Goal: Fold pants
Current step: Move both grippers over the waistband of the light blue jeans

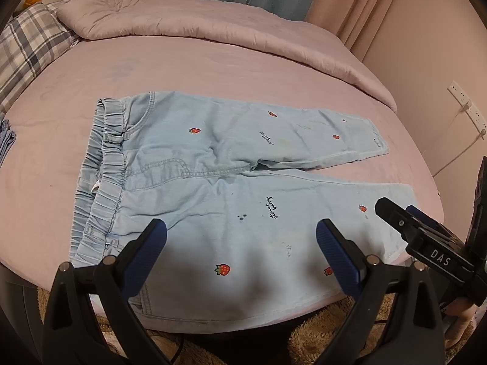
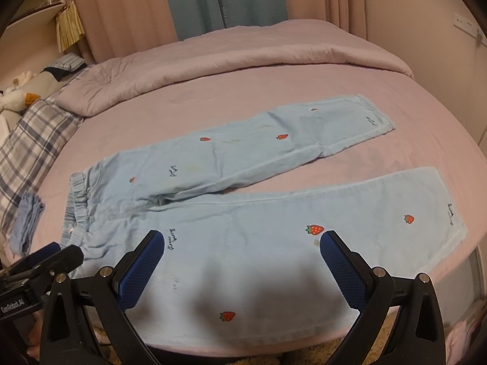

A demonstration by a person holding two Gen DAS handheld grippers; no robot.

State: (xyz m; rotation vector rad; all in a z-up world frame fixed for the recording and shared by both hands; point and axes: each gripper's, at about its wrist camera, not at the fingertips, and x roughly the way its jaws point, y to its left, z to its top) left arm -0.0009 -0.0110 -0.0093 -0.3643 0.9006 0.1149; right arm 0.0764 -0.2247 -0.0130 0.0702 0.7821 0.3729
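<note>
Light blue pants (image 1: 213,182) with strawberry prints lie flat on the pink bed sheet (image 1: 76,70), waistband to the left, both legs spread to the right in a V. They also show in the right wrist view (image 2: 258,213). My left gripper (image 1: 242,231) is open and empty, hovering over the near leg by the bed's front edge. My right gripper (image 2: 242,241) is open and empty above the same near leg, further right. The right gripper shows in the left wrist view (image 1: 395,216), and the left gripper at the right wrist view's left edge (image 2: 57,254).
A folded pink quilt (image 1: 197,24) lies across the back of the bed. A plaid pillow (image 1: 27,45) and plush toys (image 2: 18,94) sit at the left. A folded blue cloth (image 2: 29,219) lies left of the waistband. Shaggy rug (image 1: 319,334) below the bed edge.
</note>
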